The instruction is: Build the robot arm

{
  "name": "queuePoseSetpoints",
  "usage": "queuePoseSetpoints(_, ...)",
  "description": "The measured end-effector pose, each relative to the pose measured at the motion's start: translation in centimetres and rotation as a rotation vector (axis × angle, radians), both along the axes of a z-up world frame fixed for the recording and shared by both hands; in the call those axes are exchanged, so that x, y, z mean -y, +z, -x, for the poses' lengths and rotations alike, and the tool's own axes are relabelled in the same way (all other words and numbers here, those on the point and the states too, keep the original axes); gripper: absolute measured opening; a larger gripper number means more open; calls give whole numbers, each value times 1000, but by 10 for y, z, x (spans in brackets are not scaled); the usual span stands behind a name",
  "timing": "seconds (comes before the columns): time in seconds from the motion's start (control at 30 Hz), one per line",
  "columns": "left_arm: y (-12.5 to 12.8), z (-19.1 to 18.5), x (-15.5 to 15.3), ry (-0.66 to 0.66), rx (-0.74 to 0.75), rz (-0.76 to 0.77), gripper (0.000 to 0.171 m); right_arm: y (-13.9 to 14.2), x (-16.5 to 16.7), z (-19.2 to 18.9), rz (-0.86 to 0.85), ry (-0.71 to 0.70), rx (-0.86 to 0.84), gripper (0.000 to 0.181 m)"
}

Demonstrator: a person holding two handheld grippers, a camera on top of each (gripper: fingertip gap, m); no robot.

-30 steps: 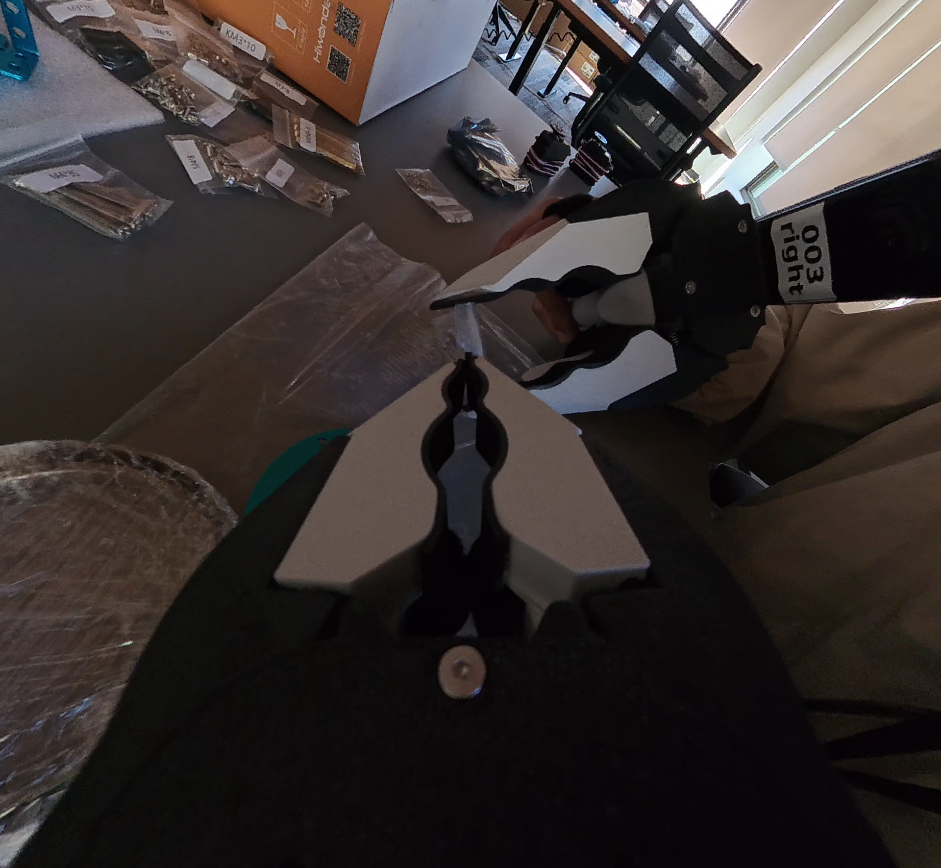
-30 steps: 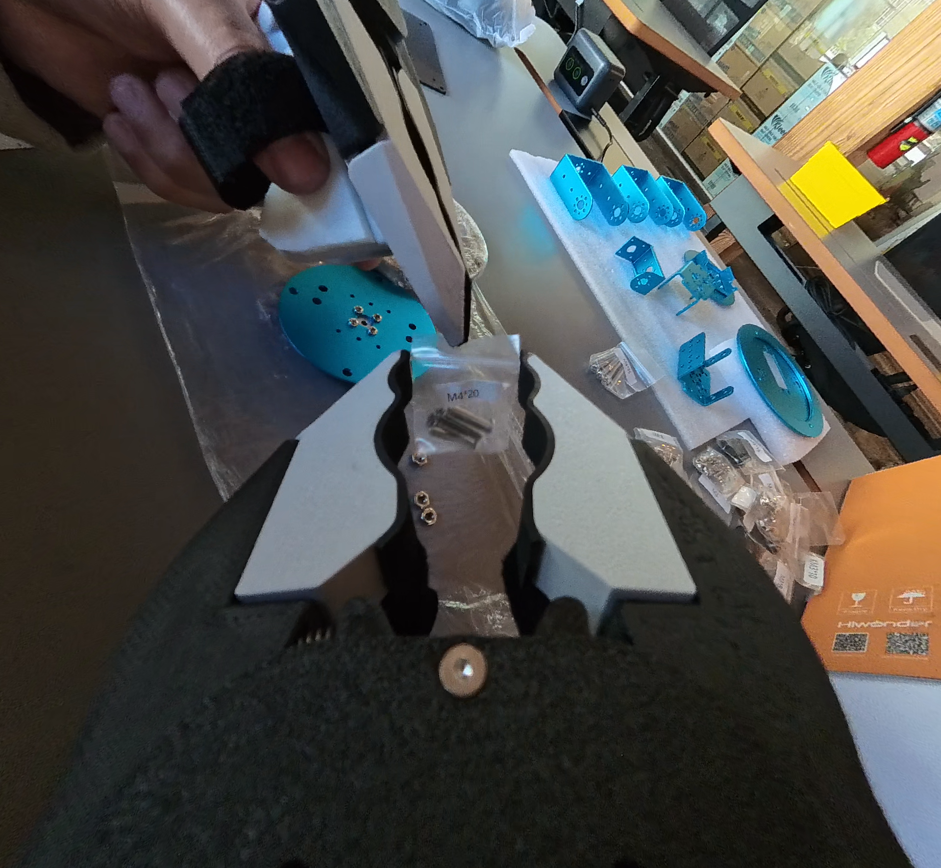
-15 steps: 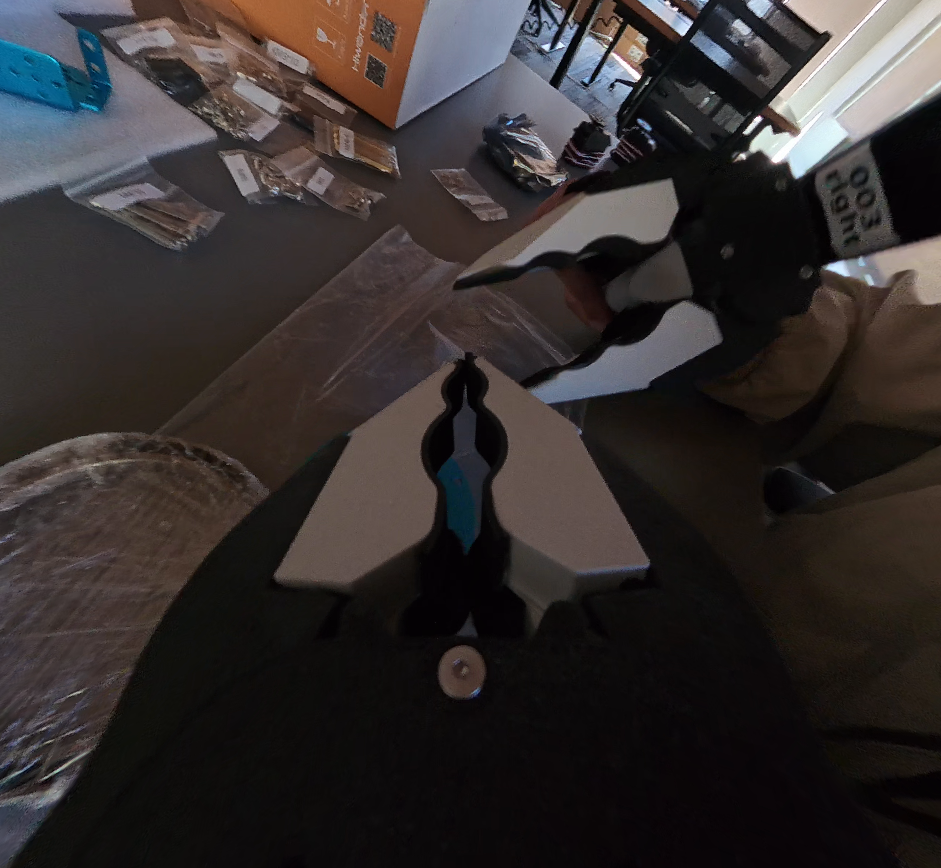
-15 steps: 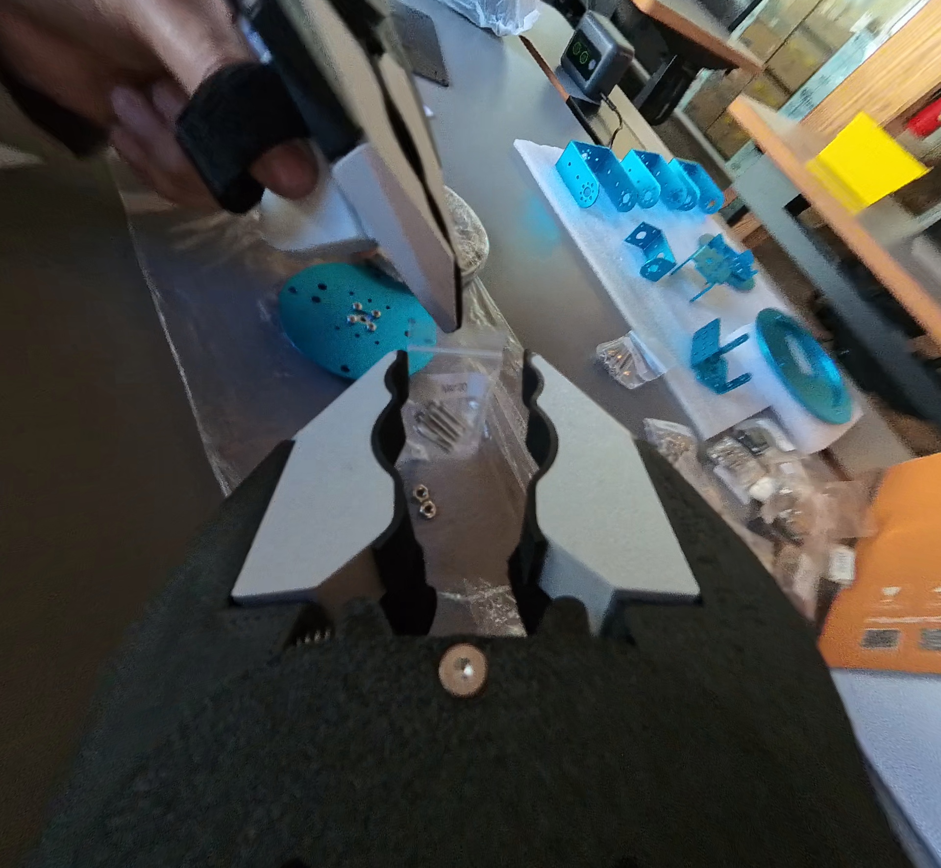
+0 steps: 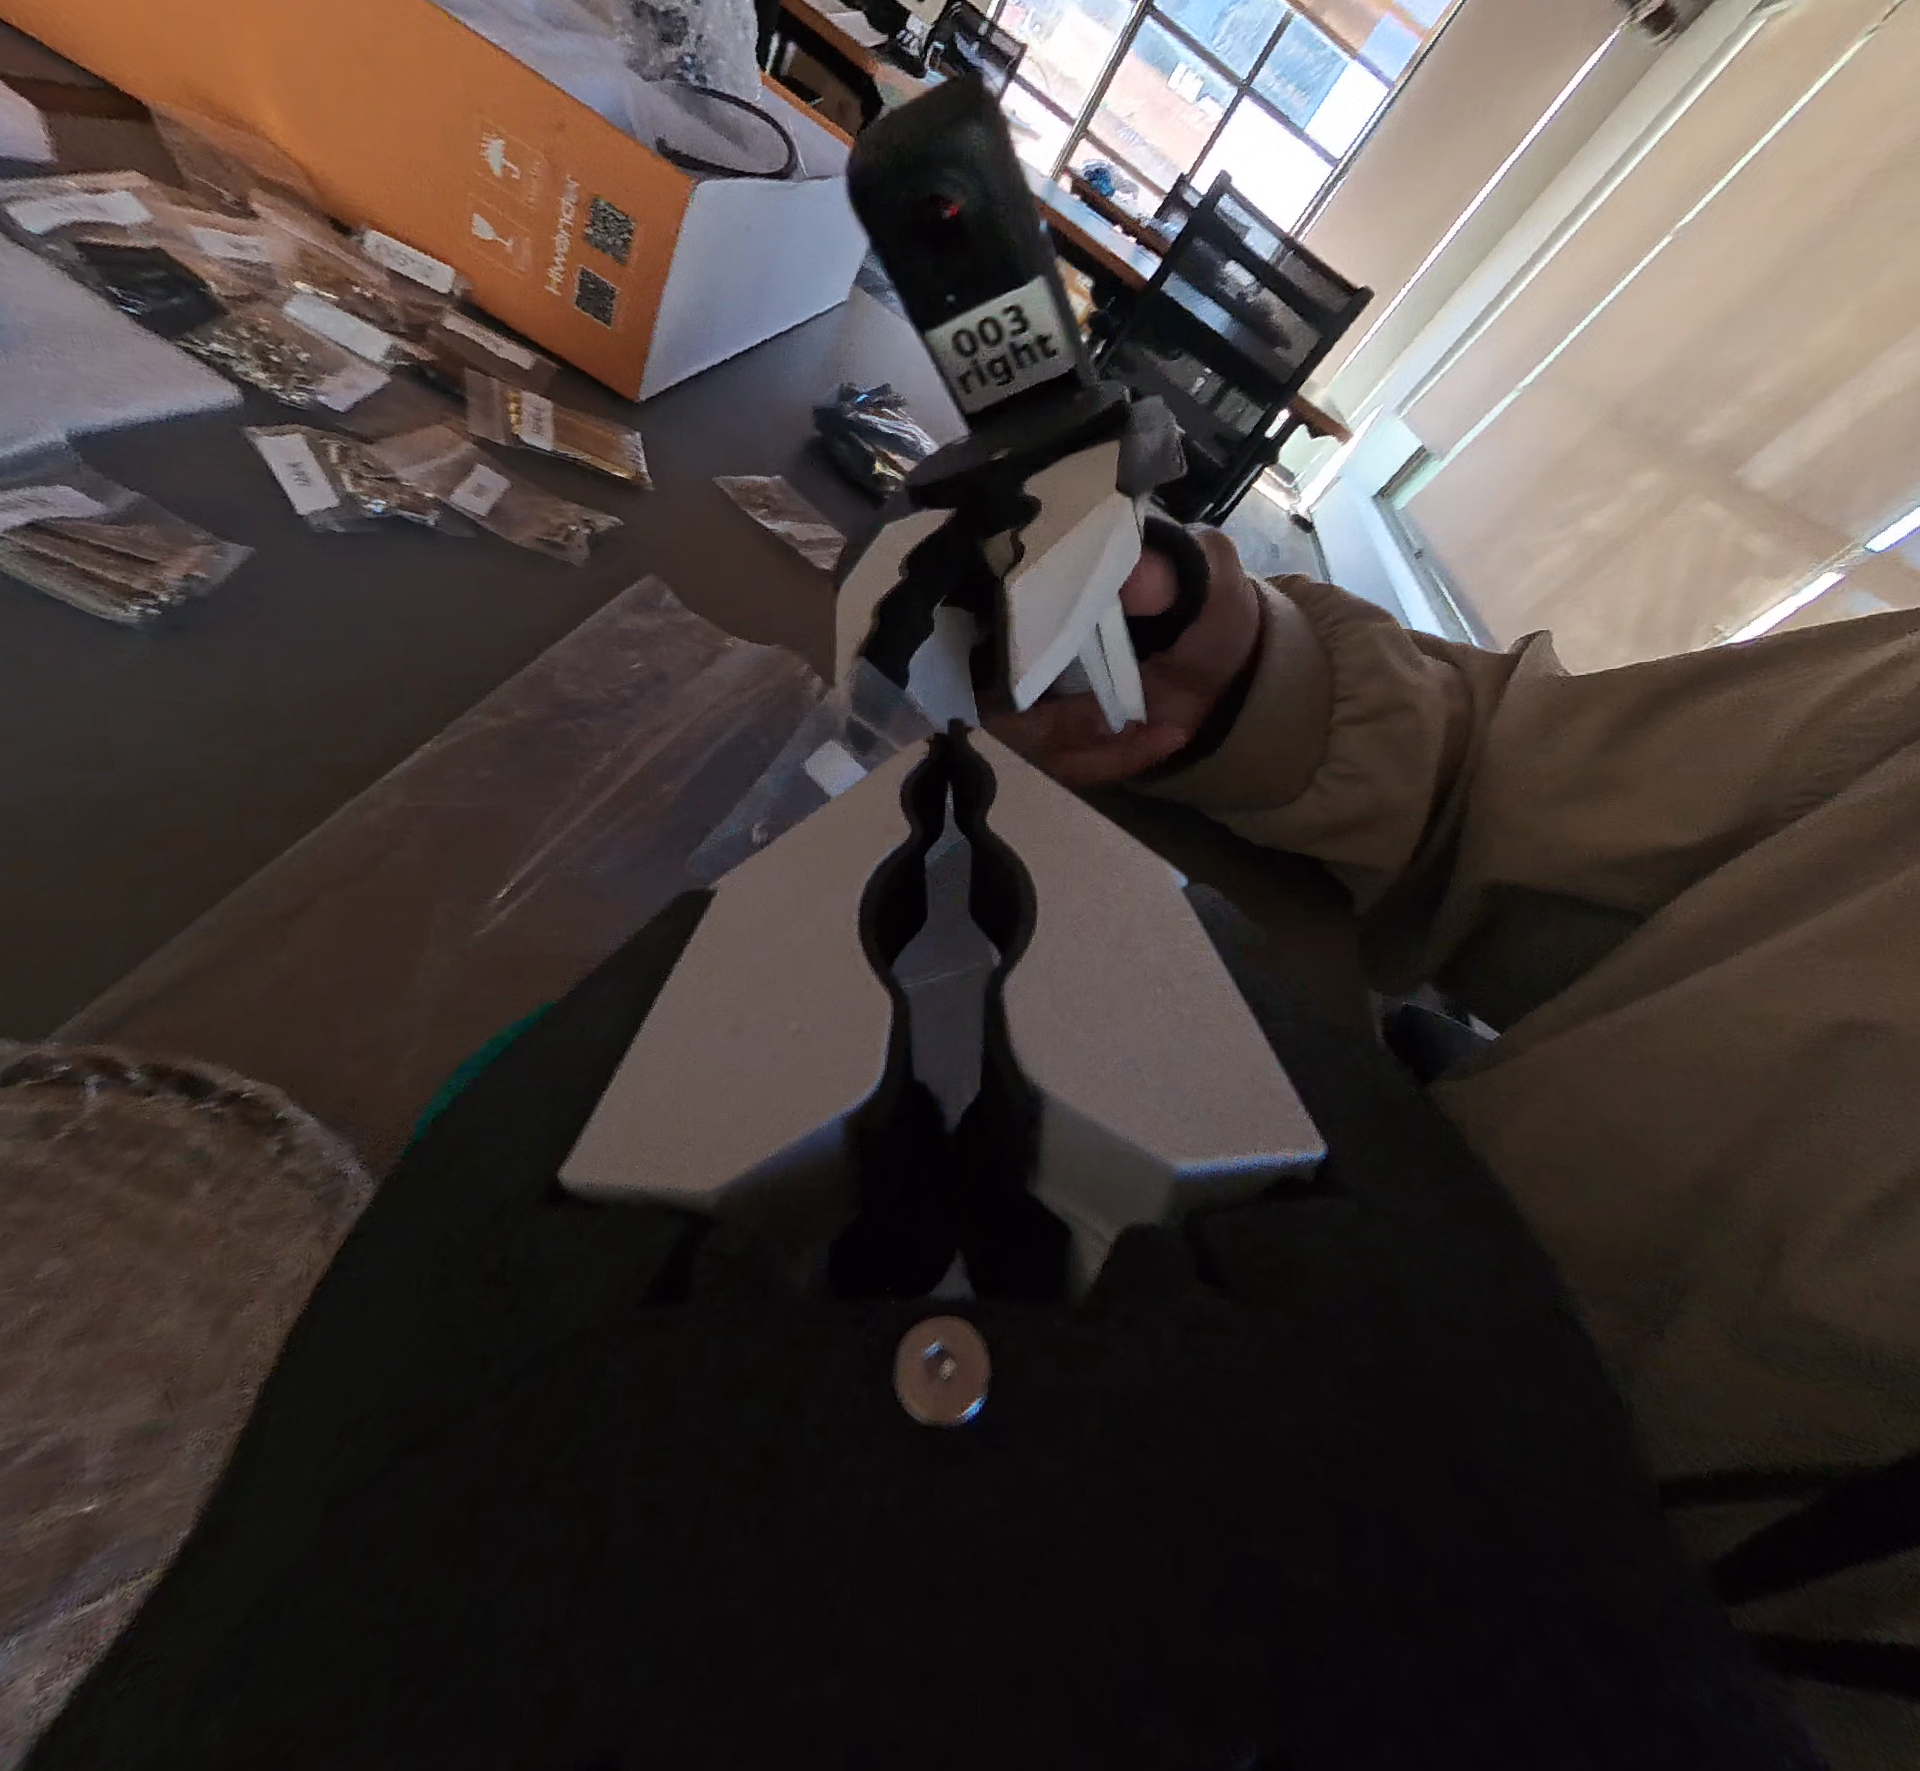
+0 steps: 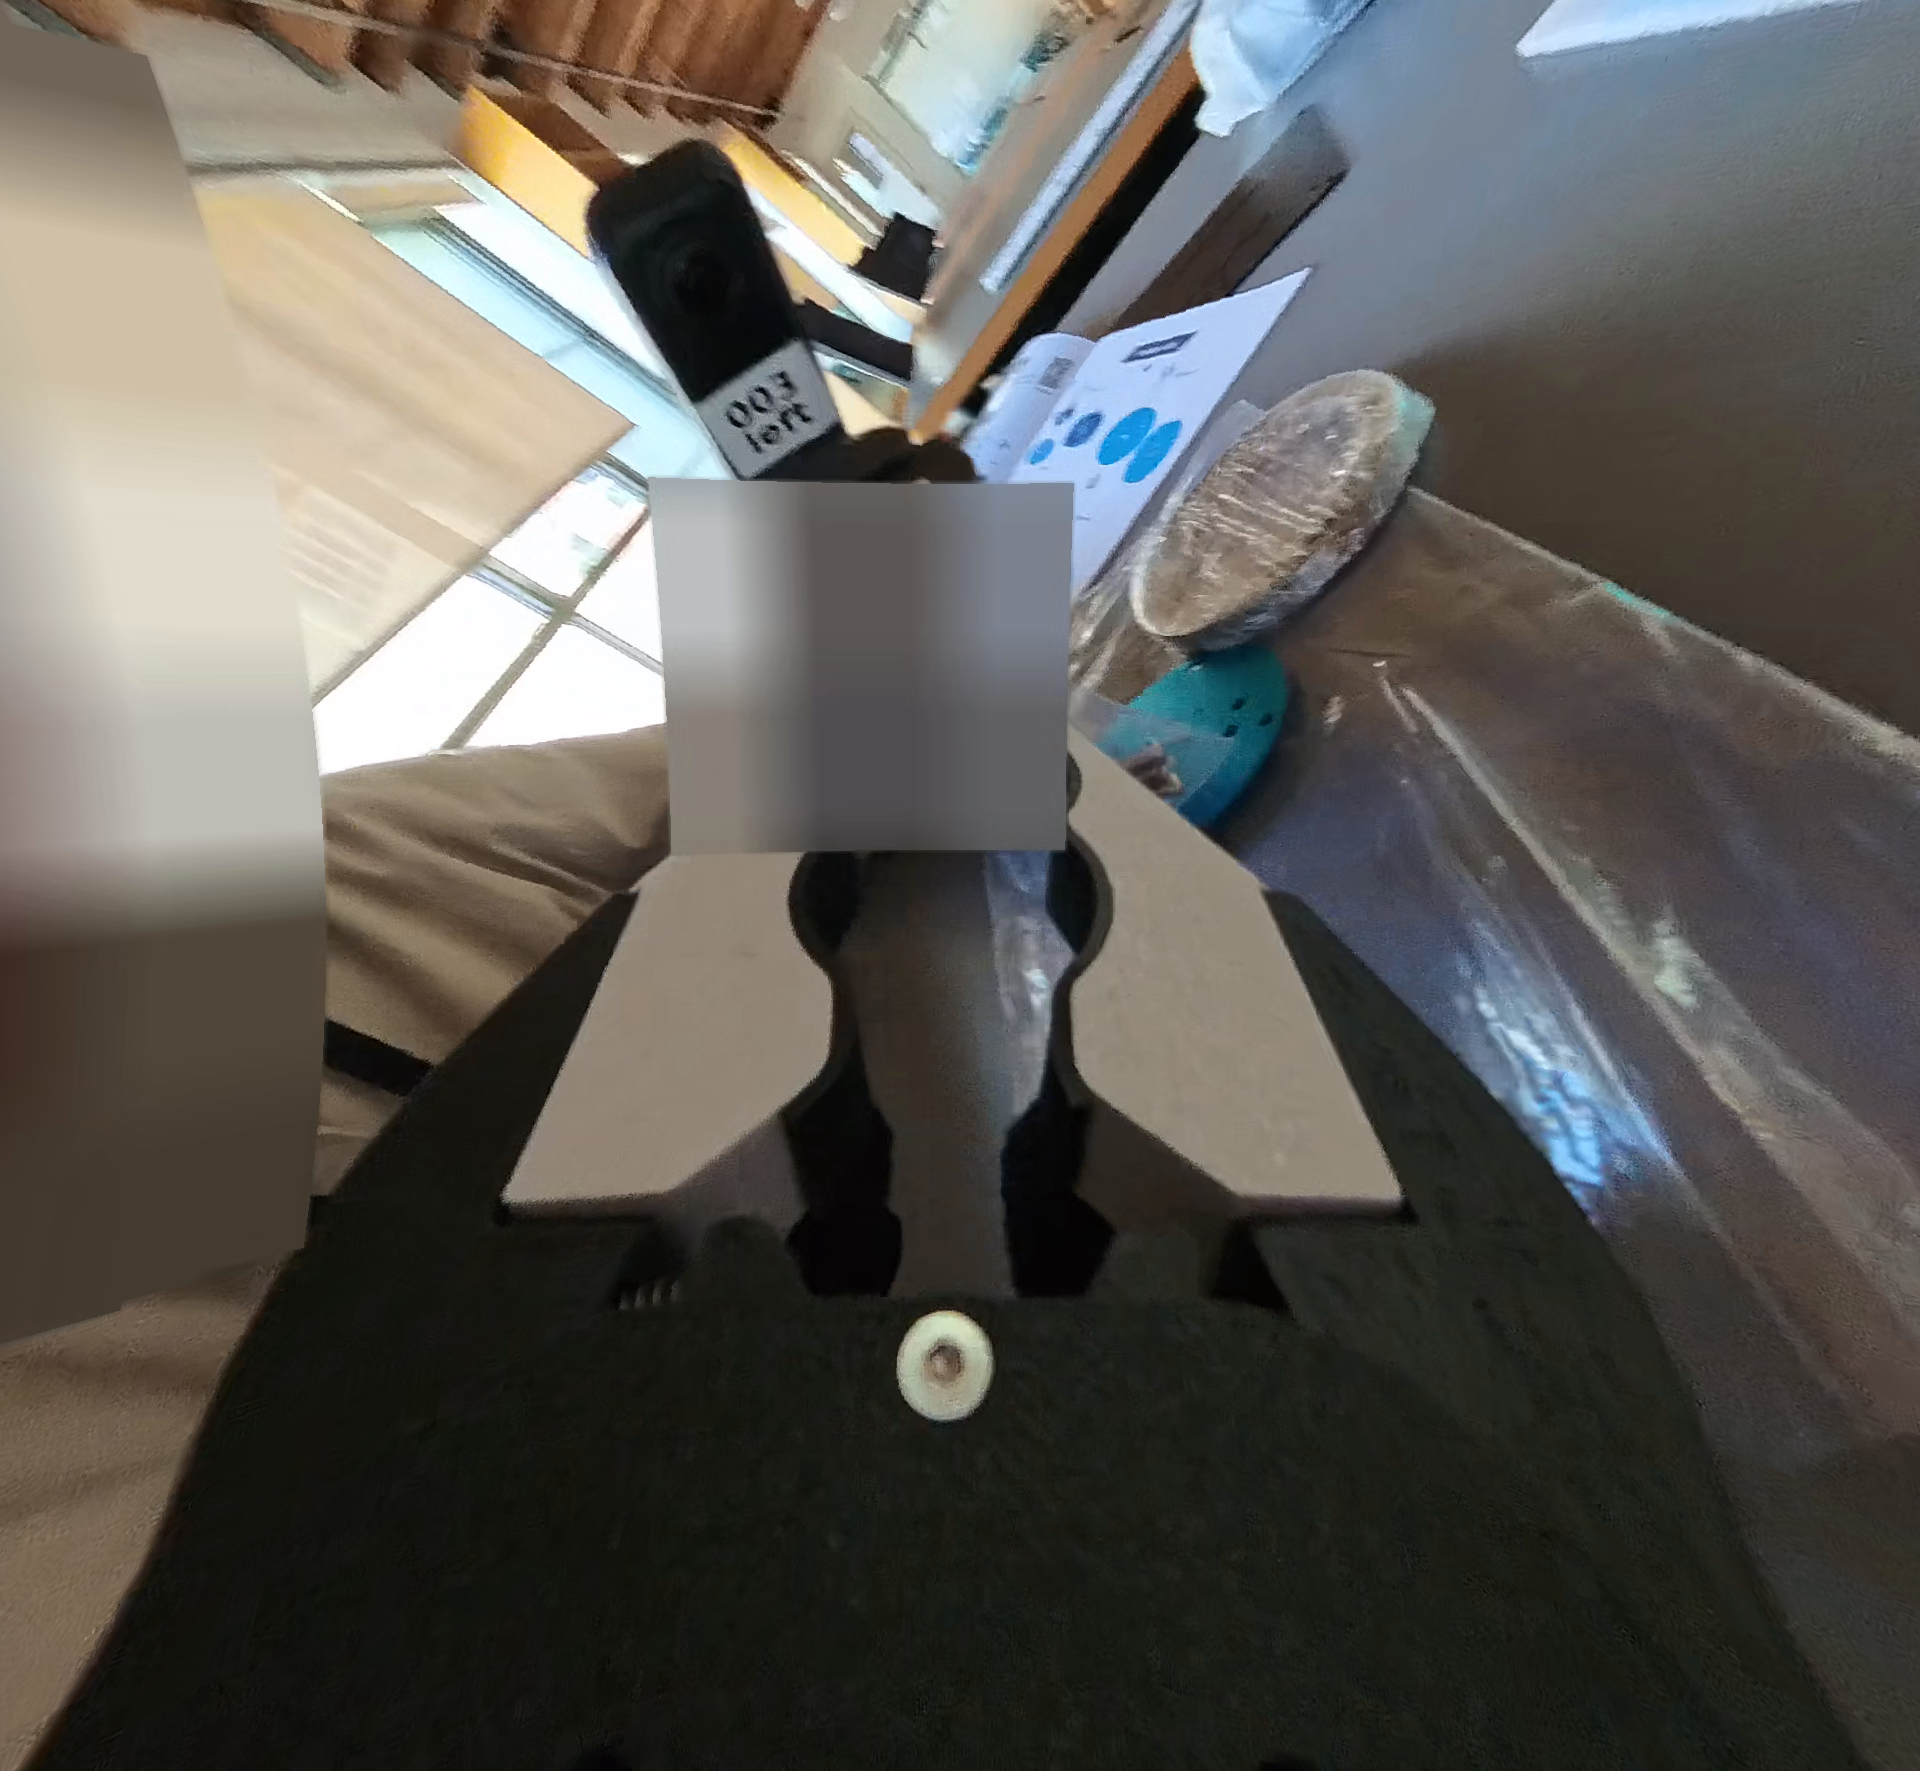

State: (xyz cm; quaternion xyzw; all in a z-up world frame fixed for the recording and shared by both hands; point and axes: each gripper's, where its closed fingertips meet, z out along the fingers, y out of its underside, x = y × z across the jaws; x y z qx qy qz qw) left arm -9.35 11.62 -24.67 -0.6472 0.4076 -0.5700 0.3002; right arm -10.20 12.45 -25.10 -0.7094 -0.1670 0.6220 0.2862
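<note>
two tools over the counter [image 5: 260, 734]: left tool [image 5: 951, 750] pressed together on a small clear bag [image 5: 847, 745]; right tool [image 5: 935, 672] spread, at 12 o'clock.

On the table [image 5: 208, 765], a clear plastic sheet [image 5: 436, 848] in front, small hardware bags [image 5: 343, 474] behind it, an open cardboard box [image 5: 436, 163] farther back. At left edge, a wrapped round stack [image 5: 135, 1233]. In right wrist view, a perforated disc [image 6: 1216, 724] just below the wrapped stack, a printed sheet [image 6: 1143, 412] behind.
</note>
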Motion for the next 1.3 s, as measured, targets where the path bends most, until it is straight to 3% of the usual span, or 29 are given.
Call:
queuePoseSetpoints(0.1, -2, -2, 4, -25, 7, -19, 0, 8, 4, 1, 86, 44, -120, 20)
queuePoseSetpoints(0.23, -1, -5, 11, -44, 9, -87, 0, 4, 6, 2, 93, 62, -114, 0)
queuePoseSetpoints(0.3, -3, -5, 11, -42, -4, -109, 0, 6, 7, 2, 97, 65, -124, 0)
queuePoseSetpoints(0.5, -8, -5, 9, -30, -41, -139, 0, -11, -1, -5, 28, 22, 48, 0)
queuePoseSetpoints(0.6, -8, -4, 6, -18, -49, -135, 0, -6, -4, -14, -83, 6, 140, 21)
queuePoseSetpoints(0.7, -6, -2, 2, -2, -39, -104, 0, -5, 6, -12, -295, 62, 263, 55)
queuePoseSetpoints(0.77, -6, -2, 2, -5, -34, -87, 0, -14, 0, -10, -466, 24, 394, 72)
queuePoseSetpoints(0.87, -10, -3, 3, -5, -44, -71, 0, -15, -3, -5, -645, -31, 461, 66)
queuePoseSetpoints(1.03, -15, -3, -3, 16, -47, -4, 0, -22, 2, 2, -787, -23, 589, 56)
queuePoseSetpoints(1.3, -10, -4, -2, 12, -4, 21, 0, -29, -3, 0, -818, -67, 669, 23)
